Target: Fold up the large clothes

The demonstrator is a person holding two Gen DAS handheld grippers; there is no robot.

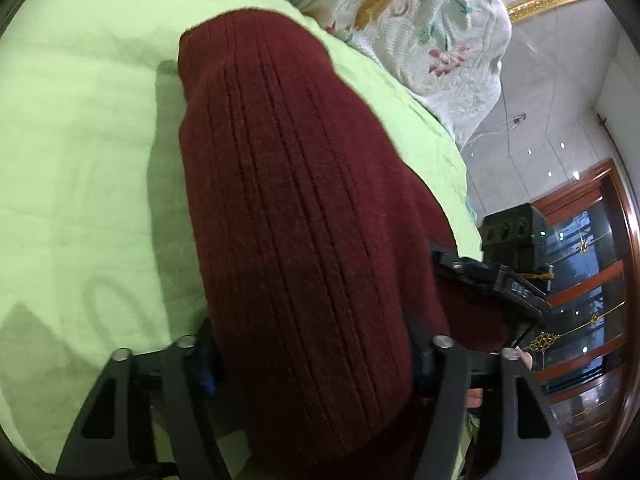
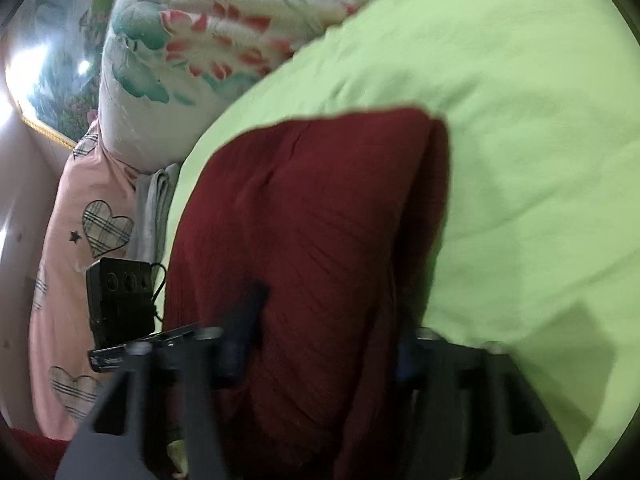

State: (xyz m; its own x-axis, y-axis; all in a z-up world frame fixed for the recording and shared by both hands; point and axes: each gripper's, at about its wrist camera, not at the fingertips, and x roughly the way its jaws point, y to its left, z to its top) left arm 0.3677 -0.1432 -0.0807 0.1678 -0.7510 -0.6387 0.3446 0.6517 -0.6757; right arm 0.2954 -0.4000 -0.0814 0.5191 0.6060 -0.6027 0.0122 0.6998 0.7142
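Across both frames, a dark red ribbed sweater [image 1: 296, 208] fills the centre over a lime-green bedsheet [image 1: 80, 152].

Left gripper [image 1: 316, 364] and right gripper [image 2: 320, 356] each appear clamped on the sweater's near edge, likely lifting it for a fold. Floral quilt [image 2: 192, 40] lies upper left. Small label lettering is unreadable.

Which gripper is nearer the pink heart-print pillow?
Right. The right gripper, clamping the maroon knit sweater, has the pink heart-print pillow just off its left side. The left gripper grips the same sweater, and its view shows no pillow.
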